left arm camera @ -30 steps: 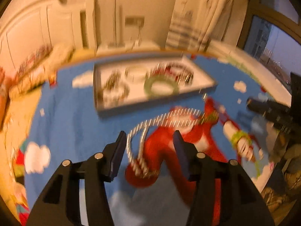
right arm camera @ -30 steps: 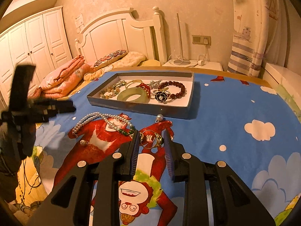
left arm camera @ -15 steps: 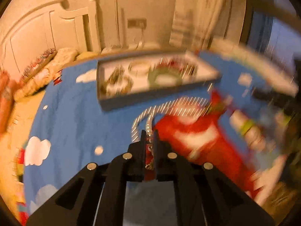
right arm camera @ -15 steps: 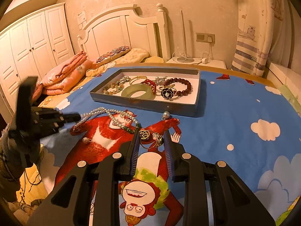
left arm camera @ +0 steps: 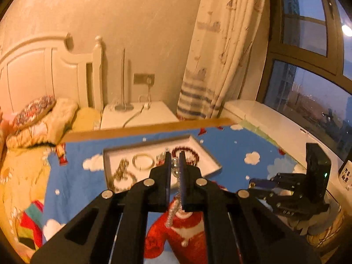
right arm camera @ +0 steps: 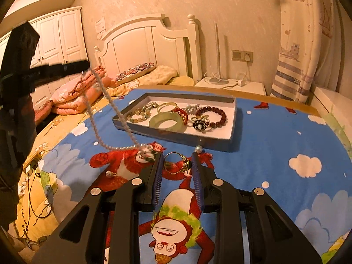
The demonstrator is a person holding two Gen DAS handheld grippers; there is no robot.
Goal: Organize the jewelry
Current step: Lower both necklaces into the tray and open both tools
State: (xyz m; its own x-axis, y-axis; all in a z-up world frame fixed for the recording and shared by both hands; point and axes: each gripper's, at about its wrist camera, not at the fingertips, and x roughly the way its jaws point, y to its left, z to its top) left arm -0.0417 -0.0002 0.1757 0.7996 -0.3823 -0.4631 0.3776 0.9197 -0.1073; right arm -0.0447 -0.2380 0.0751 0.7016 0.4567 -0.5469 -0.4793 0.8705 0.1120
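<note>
My left gripper (left arm camera: 175, 165) is shut on a white pearl necklace (left arm camera: 175, 168) and holds it high above the bed. In the right wrist view the left gripper (right arm camera: 84, 65) shows at upper left, and the necklace (right arm camera: 105, 101) hangs from it down to the blue sheet. My right gripper (right arm camera: 177, 160) is open, its fingers on either side of a gold ring (right arm camera: 177, 162) on the sheet. A grey tray (right arm camera: 233, 118) behind holds several bracelets, a green bangle (right arm camera: 167, 121) and a flower brooch. The tray shows in the left view (left arm camera: 214, 160) too.
A loose pearl (right arm camera: 199, 148) lies by the tray's front wall. A small pearl pendant (right arm camera: 109, 174) lies left of my right gripper. Pink bedding (right arm camera: 72, 96), a headboard, a nightstand (right arm camera: 233, 85) and a curtain stand behind. The right gripper (left arm camera: 255, 183) shows in the left view.
My left gripper closed on the pearl necklace and lifted it up off the sheet. My right gripper moved slightly forward around the gold ring.
</note>
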